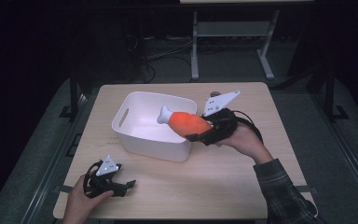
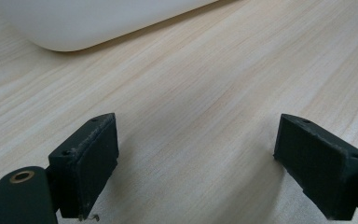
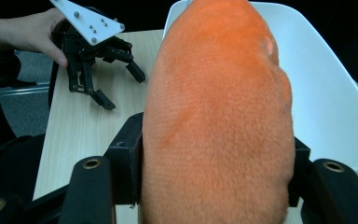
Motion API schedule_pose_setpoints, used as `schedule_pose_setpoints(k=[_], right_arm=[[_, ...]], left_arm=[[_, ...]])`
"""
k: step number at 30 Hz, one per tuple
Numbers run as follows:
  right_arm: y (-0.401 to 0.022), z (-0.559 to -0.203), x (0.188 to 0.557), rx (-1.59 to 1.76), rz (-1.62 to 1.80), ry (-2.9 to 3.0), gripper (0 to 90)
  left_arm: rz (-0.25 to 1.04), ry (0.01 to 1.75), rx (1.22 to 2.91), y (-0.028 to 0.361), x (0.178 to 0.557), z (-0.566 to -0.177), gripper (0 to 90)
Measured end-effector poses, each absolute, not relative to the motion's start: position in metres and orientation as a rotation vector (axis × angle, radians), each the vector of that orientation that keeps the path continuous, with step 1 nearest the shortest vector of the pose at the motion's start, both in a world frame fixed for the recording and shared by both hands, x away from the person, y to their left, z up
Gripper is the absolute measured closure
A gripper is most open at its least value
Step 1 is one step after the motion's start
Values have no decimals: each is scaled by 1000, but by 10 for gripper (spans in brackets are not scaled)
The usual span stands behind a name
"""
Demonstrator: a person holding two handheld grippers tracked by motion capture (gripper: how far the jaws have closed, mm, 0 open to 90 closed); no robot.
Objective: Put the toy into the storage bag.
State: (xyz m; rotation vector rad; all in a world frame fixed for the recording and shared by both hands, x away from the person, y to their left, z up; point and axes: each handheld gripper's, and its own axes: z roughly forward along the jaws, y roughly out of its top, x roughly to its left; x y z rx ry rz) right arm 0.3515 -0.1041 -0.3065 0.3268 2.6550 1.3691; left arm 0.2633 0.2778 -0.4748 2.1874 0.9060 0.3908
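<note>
Dark room, cables and a metal stand on the floor beyond; pale wooden surface (image 1: 242, 186) in the middle of it. Item one — plush drumstick (image 1: 189, 122), orange body with a white bone end, carried clear of the surface above the right rim of the white bin (image 1: 135, 140), its bone end pointing in over the bin's hollow. Item two — right gripper (image 1: 200, 135), in the person's right hand (image 1: 244, 140), jaws pinching the thick orange end from both sides; in the right gripper view the plush (image 3: 216, 121) bulges between and over the two black jaws, which press into its flanks, and the bin (image 3: 326, 93) lies just ahead of it. Item three — left gripper (image 1: 129, 183), resting near the surface's front left corner with the left hand (image 1: 77, 200) on it, jaws spread wide and pinching nothing; bare wood (image 2: 196, 116) shows between them in the left gripper view, with the bin's rounded wall (image 2: 74, 28) farther off. Step in hand, as judged: delivery of the toy to the bin, grasp made, release not yet done. Next move calls for carrying the toy further in over the bin's middle, lowering it below the rim, then spreading the jaws — the soft body may cling to the pads, so a full opening is advisable.
</note>
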Motion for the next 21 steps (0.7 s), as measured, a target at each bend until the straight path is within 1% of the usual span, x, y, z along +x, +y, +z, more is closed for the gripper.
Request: schedule_pose_setpoints(k=[21], right_arm=[[-44,-307,378,248,1356,2716,405]], left_arm=[[392,904,2191,278,263,-475,127]])
